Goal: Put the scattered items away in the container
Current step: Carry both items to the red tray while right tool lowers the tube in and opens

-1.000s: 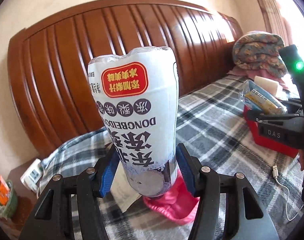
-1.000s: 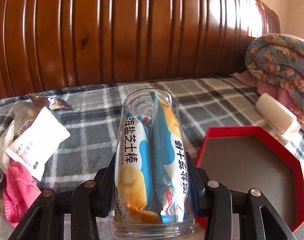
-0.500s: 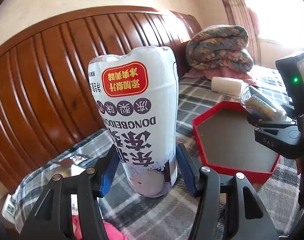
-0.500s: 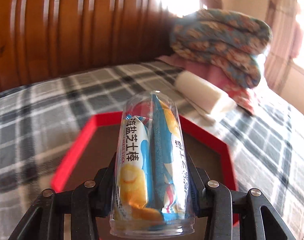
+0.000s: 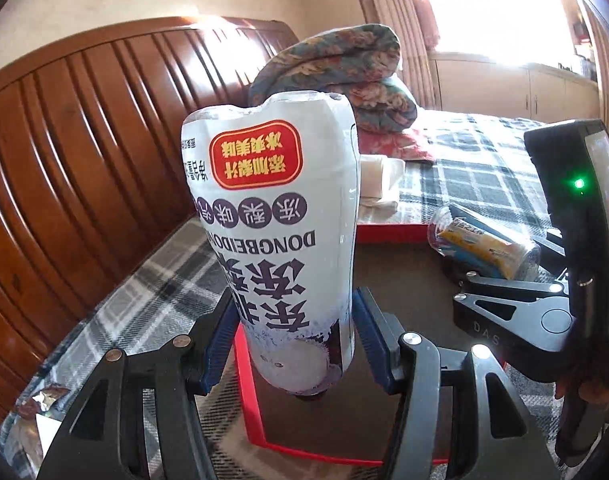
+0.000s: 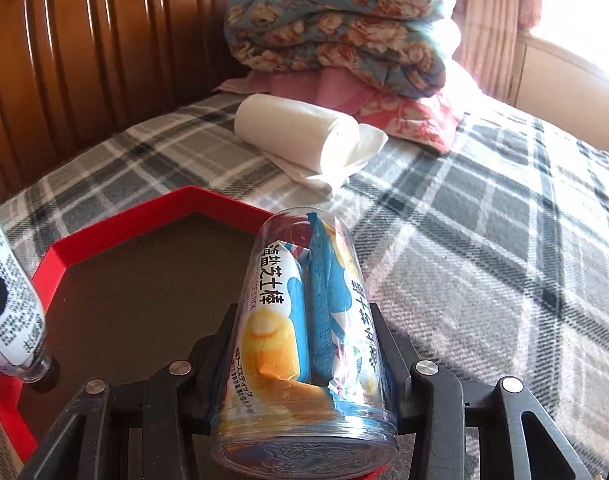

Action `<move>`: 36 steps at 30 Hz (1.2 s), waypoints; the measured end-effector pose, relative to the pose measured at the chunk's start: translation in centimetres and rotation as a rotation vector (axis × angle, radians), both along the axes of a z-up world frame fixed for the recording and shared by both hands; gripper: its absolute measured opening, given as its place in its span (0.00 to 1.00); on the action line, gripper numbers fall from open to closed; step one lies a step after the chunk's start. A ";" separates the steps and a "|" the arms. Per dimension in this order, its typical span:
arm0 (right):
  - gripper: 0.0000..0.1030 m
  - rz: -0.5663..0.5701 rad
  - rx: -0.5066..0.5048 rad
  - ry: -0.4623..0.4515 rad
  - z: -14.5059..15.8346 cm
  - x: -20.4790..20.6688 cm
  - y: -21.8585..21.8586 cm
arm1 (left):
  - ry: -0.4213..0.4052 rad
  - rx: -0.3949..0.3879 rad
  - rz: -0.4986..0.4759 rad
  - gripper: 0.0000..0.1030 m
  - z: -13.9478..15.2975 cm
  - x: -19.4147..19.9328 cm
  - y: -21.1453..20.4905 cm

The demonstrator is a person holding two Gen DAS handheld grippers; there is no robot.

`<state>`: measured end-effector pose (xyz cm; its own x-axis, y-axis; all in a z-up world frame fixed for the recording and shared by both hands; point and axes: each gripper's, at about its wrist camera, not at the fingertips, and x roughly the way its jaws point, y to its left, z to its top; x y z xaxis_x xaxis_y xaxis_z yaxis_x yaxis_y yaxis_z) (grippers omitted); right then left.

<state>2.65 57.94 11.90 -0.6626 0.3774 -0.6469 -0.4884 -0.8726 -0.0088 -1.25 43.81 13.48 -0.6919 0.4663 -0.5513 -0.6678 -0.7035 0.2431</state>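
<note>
My left gripper (image 5: pixel 292 344) is shut on a white drink bottle (image 5: pixel 280 220) with purple and red labels, held cap-down over the left edge of the red octagonal box (image 5: pixel 252 396). In the right wrist view that bottle (image 6: pixel 8 316) shows at the far left over the box (image 6: pixel 116 228). My right gripper (image 6: pixel 308 344) is shut on a clear plastic cup (image 6: pixel 304 320) packed with blue and yellow snack sticks, over the box's right side. From the left wrist view the right gripper (image 5: pixel 500 272) and its cup (image 5: pixel 480 244) hang above the box floor.
The box lies on a grey plaid blanket (image 6: pixel 484 240). A white roll (image 6: pixel 296 136) rests just behind it, with a folded floral quilt (image 6: pixel 336 24) further back. A wooden headboard (image 5: pixel 84 152) runs along the left. Wrappers (image 5: pixel 40 404) lie on the bed's near left.
Both grippers have swung rightwards with their loads. The red box, earlier off to the right, now lies under the bottle and the cup. The pink item and white packet have left view.
</note>
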 end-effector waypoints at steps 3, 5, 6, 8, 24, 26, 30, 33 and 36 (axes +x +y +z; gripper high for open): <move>0.49 0.021 0.014 -0.018 -0.3 -0.4 -0.5 | -0.031 -0.003 -0.001 0.59 -0.3 -0.3 0.0; 0.49 0.035 0.023 -0.034 -0.7 -0.6 -1.0 | -0.050 0.000 0.015 0.59 -0.4 -0.6 -0.5; 0.49 0.041 0.027 -0.041 -0.8 -0.7 -1.1 | -0.060 0.003 0.022 0.59 -0.6 -0.8 -0.7; 0.49 0.046 0.029 -0.047 -1.0 -0.8 -1.3 | -0.078 0.005 0.028 0.59 -0.8 -0.8 -1.3; 0.86 0.072 -0.012 -0.018 -1.5 -0.8 -1.6 | -0.061 0.059 0.028 0.96 -0.3 0.0 -2.0; 0.91 0.079 0.012 -0.018 -1.3 -0.8 -1.9 | -0.075 0.063 0.037 0.96 -0.5 -0.2 -2.3; 0.93 0.089 0.034 -0.044 -1.7 -1.2 -2.2 | -0.036 0.031 0.060 0.97 -0.8 0.1 -2.5; 0.94 0.094 0.019 -0.061 -2.0 -1.3 -2.1 | -0.018 0.018 0.074 0.97 -0.8 0.3 -2.6; 0.94 0.083 0.022 -0.053 -2.0 -1.1 -2.0 | -0.025 0.021 0.077 0.97 -0.6 0.2 -2.4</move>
